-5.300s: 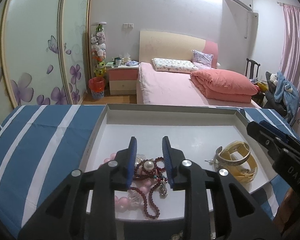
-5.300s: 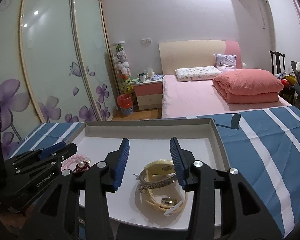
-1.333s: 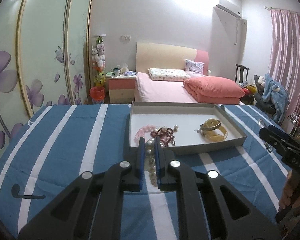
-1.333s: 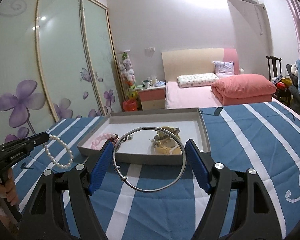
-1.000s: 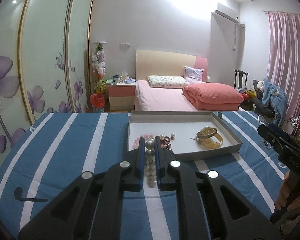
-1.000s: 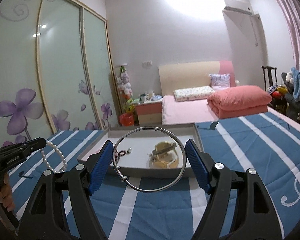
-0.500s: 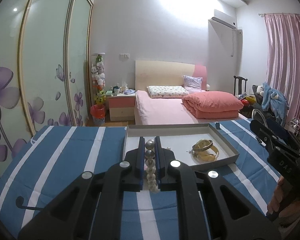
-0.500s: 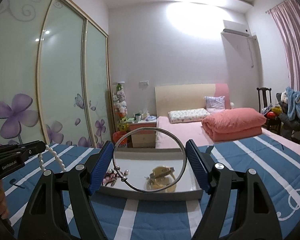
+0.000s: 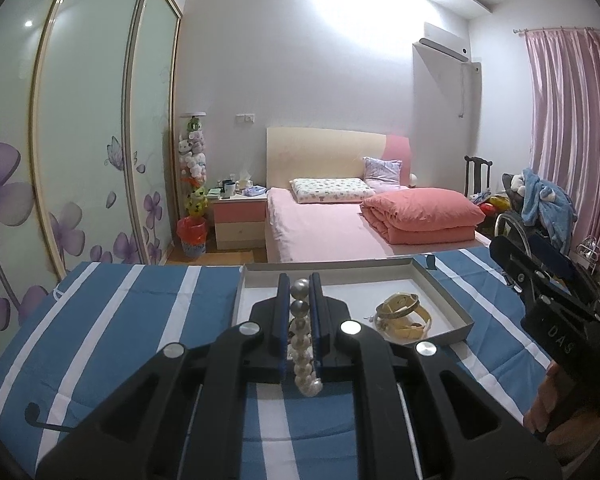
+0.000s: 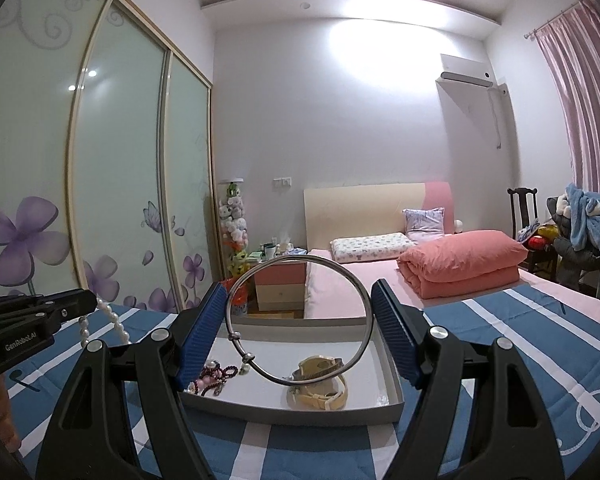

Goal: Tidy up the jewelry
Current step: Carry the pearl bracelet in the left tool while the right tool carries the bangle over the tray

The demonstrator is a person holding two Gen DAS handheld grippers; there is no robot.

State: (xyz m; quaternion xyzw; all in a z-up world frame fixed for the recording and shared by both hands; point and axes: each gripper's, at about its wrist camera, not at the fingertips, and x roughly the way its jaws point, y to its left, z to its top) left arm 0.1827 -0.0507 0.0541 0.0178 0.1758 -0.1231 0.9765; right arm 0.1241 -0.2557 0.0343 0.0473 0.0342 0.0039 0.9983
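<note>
My left gripper is shut on a white pearl bracelet, whose beads hang down between the blue pads; the same pearl bracelet dangles at the left of the right wrist view. My right gripper is shut on a thin silver bangle, held upright by its two sides. Both hover above the blue striped cloth, short of the shallow grey tray. In the tray lie a cream watch band with a silver bracelet, and dark red and pink beads.
The tray stands on a blue and white striped cloth. Beyond are a pink bed, a nightstand, sliding wardrobe doors at left and a chair with clothes at right. A hand holds the right gripper.
Both grippers have risen and tipped upward, so the tray sits lower and further off in each view. The pearl bracelet and the bangle stay gripped.
</note>
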